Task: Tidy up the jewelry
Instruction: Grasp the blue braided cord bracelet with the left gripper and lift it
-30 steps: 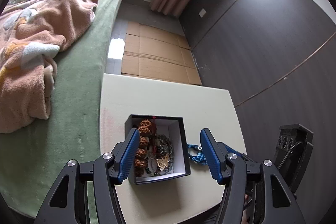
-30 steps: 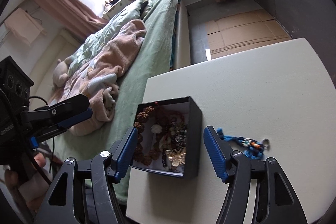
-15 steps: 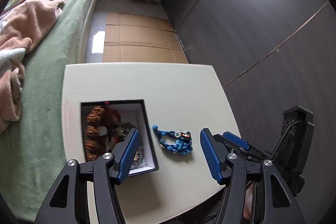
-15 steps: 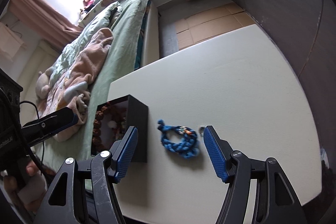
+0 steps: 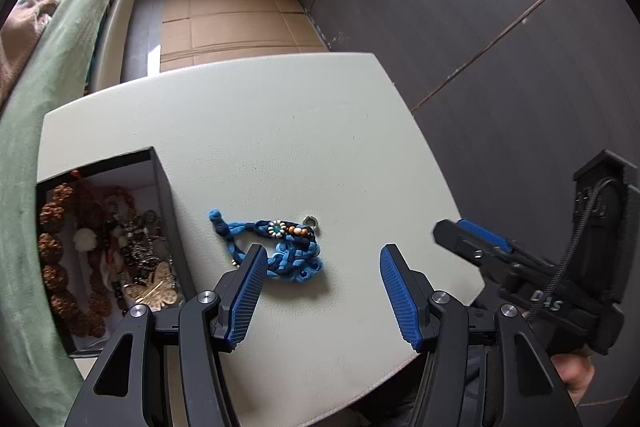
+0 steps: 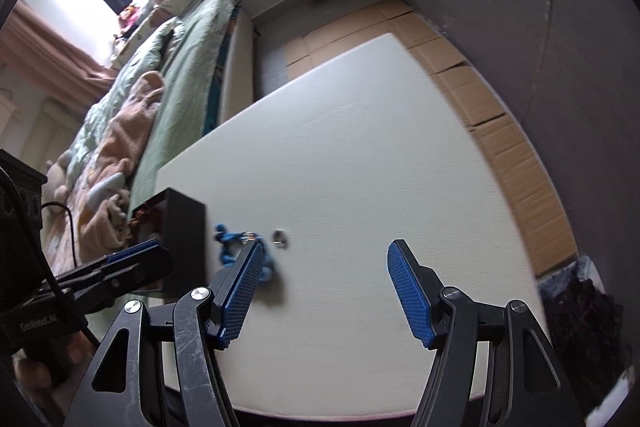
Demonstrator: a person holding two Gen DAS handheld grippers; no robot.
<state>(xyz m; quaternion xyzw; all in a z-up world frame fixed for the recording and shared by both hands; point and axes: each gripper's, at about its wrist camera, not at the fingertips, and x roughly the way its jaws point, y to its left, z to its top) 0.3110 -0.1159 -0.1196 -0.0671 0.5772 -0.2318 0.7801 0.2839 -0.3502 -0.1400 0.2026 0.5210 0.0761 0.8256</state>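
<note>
Over the last second both views have been swung off the black jewelry box [image 5: 162,195] and onto the blue braided bracelet [image 5: 280,251], which is now framed just ahead of the left gripper [image 5: 320,291]; this is judged as a lining-up for a pickup, the bracelet not yet being grasped. One white table [image 5: 304,131] is counted, with one box at its left edge, already filled with beaded strands and a gold butterfly piece. One bracelet lies on the table just beside the box, and one small silver ring [image 5: 310,221] is seen at its far end. Both the left gripper and the right gripper [image 6: 324,291] are held apart and empty.
</note>
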